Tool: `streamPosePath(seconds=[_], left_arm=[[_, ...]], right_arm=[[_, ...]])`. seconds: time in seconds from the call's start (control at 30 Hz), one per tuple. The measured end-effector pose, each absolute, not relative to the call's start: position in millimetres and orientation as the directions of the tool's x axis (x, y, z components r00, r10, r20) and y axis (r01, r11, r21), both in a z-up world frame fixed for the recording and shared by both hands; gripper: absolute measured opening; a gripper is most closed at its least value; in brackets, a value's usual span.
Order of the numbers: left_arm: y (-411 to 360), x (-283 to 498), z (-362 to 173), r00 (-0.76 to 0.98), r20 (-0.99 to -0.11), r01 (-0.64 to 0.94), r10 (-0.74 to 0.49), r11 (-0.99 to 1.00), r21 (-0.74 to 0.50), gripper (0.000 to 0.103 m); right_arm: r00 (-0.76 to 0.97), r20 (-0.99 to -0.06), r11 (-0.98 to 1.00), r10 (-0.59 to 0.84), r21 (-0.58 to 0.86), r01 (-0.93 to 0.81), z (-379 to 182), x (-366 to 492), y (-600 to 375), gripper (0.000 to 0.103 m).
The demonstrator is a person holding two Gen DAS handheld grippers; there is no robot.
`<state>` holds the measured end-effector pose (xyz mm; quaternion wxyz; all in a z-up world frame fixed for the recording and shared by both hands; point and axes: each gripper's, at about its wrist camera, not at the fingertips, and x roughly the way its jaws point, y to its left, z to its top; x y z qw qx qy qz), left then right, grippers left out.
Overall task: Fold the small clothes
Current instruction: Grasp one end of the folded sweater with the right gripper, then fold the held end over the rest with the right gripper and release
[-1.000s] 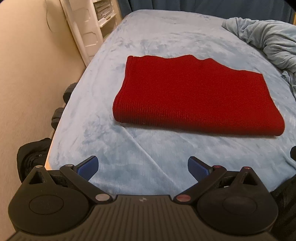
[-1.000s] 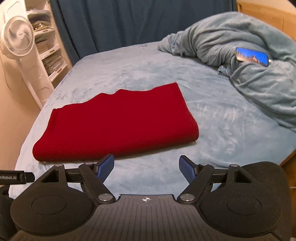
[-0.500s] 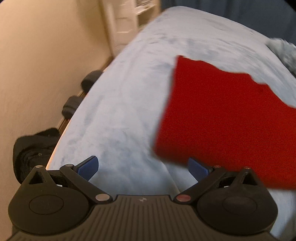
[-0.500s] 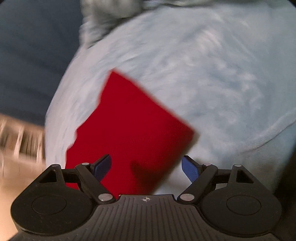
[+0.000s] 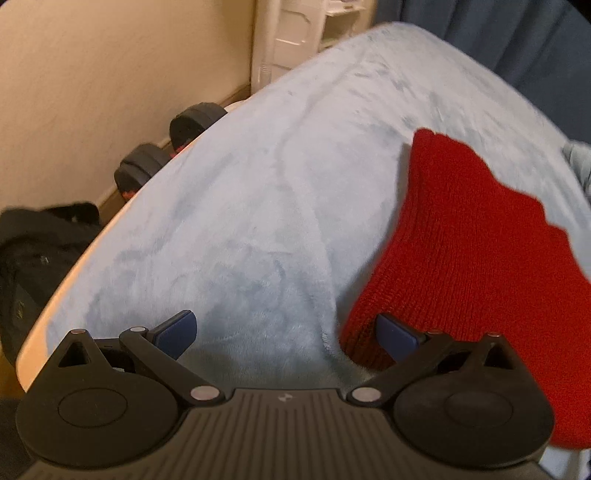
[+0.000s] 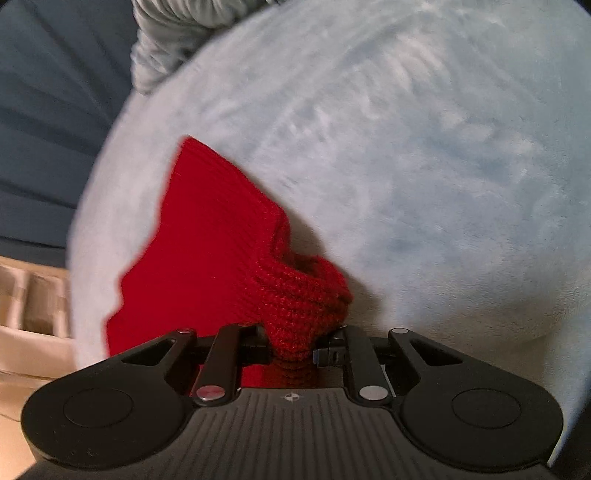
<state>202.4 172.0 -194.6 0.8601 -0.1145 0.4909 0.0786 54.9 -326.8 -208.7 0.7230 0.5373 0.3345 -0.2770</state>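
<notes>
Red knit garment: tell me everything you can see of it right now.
The red knit garment is a chunky ribbed knit in plain bright red, folded into a flat layered slab on the light blue fleece blanket. The right tool is shut on one corner, which bunches into thick wrinkles between its fingers and lifts slightly. In the left view its near corner lies at the open left tool's right finger; contact there is unclear. The far edge looks stepped.

A folded knit sweater (image 5: 476, 251) lies on a bed (image 5: 258, 206). Dumbbells (image 5: 166, 151) and a bag (image 5: 33, 251) sit on the floor left of the bed; a shelf unit (image 5: 291, 33) stands behind.
</notes>
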Motion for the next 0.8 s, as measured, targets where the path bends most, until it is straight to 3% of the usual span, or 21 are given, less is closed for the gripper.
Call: streamPosePath(seconds=[0.2,0.33,0.43,0.53,0.63,0.7,0.8], left_arm=[[189.2,191.5,-196.2,0.552,-0.831,-0.309,0.069,0.942,-0.127,0.103],[204.5,200.3,-209.6,0.485,-0.874,-0.341,0.033,0.927,-0.154,0.103],[204.7,201.5,-206.8,0.503,-0.864,-0.332,0.031,0.929,-0.160,0.103],[211.0,199.7,-206.3,0.507,-0.862,-0.345,0.015,0.920,-0.186,0.103],[220.6,199.6,-206.6,0.513,-0.858,-0.374,0.008,0.902,-0.215,0.103],[225.2,198.7,-206.4,0.514,-0.858,-0.390,0.021,0.896,-0.212,0.103],[227.7,198.7,-205.6,0.514,-0.858,-0.395,0.013,0.891,-0.223,0.103]], right_arm=[[0.517,-0.826,0.519,-0.225,0.347,0.781,-141.3,97.6,-288.2,0.016],[0.646,-0.671,0.799,-0.366,0.130,0.588,-68.2,153.2,-202.1,0.015],[0.783,-0.543,0.945,-0.304,-0.067,0.321,-42.2,185.0,-97.6,0.015],[0.857,-0.500,0.959,-0.126,-0.283,-0.025,-60.7,189.4,16.7,0.016],[0.774,-0.632,0.870,0.041,-0.359,-0.340,-118.2,182.0,94.7,0.016],[0.672,-0.738,0.828,0.062,-0.338,-0.448,-156.1,177.2,119.2,0.016],[0.705,-0.708,0.804,0.045,-0.393,-0.446,-172.1,160.6,126.1,0.018]])
